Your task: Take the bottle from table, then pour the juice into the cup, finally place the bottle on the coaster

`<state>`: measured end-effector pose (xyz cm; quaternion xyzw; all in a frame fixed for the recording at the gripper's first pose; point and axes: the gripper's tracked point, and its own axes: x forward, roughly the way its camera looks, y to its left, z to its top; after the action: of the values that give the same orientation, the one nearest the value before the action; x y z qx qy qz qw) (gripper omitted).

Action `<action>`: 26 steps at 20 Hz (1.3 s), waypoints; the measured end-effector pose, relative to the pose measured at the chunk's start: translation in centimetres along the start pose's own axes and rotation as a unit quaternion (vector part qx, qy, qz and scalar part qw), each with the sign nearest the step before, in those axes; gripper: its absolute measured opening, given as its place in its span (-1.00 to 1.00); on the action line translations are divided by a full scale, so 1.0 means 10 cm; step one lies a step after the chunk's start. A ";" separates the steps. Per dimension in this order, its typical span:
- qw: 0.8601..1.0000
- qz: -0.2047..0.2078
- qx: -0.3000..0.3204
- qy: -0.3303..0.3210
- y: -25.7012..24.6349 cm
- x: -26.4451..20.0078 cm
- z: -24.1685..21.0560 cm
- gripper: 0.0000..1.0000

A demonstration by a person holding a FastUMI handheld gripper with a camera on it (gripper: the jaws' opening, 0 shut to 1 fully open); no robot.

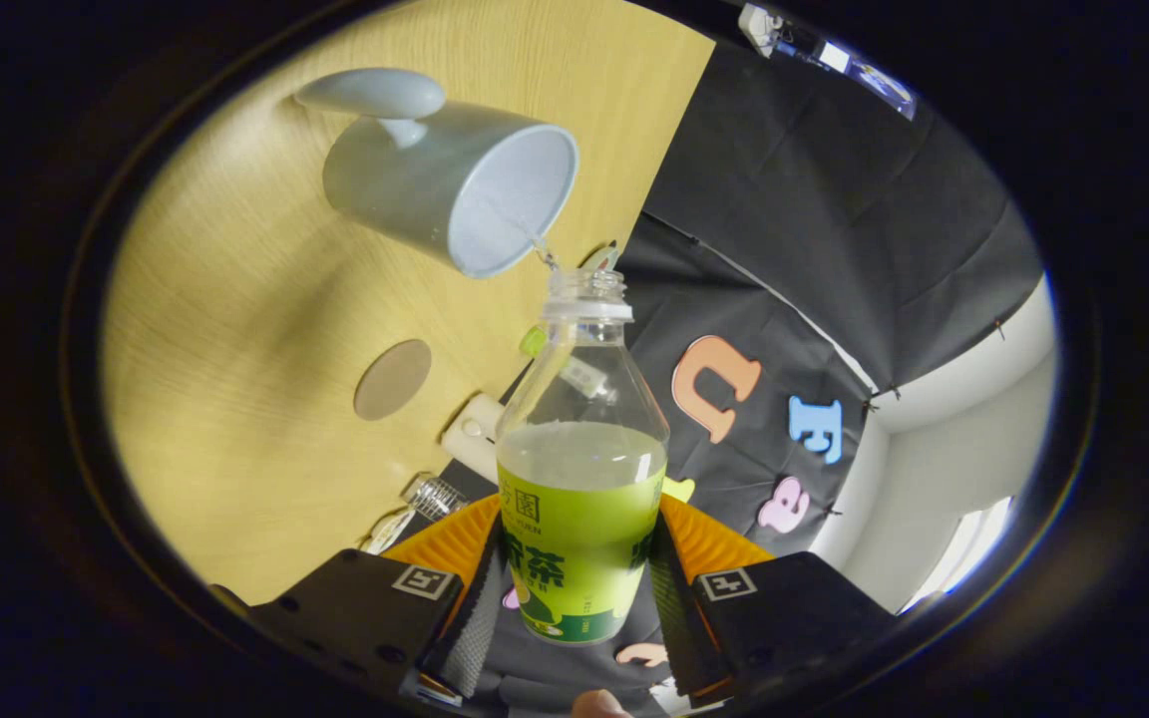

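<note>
Gripper view: the gripper (574,588) jaws clench the uncapped juice bottle (579,519), its mouth beside the cup (455,179) rim, coaster (392,379) below the cup on the table (235,329).

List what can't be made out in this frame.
- Cup contents: the pale inside hides any level, gripper view.
- Bottle base: cut off behind the gripper, which is shut on it.
- Small clear item by the table edge: too small to identify.
- Coaster material: too distorted.
</note>
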<state>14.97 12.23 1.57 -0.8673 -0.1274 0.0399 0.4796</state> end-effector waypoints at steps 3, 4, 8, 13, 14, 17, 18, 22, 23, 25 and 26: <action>1.000 -0.004 -0.009 -0.001 -0.03 -0.02 0.01 0.49; 1.000 -0.005 -0.012 -0.001 -0.04 -0.01 0.01 0.49; 1.000 -0.007 -0.023 -0.004 -0.07 0.00 0.03 0.49; 0.999 -0.009 -0.037 -0.007 -0.11 0.00 0.05 0.49; 0.999 -0.009 -0.039 -0.008 -0.11 0.00 0.05 0.49; 0.999 -0.011 -0.045 -0.011 -0.13 0.00 0.07 0.49; 0.999 -0.012 -0.047 -0.012 -0.14 0.00 0.08 0.49; 0.998 -0.011 -0.055 -0.012 -0.16 -0.01 0.09 0.49; 0.998 -0.011 -0.056 -0.012 -0.16 -0.02 0.09 0.49; 0.998 -0.012 -0.059 -0.013 -0.16 -0.03 0.09 0.49; 0.998 -0.012 -0.061 -0.013 -0.17 -0.03 0.09 0.49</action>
<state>14.24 13.70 2.49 -0.8926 -0.1468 0.0376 0.4246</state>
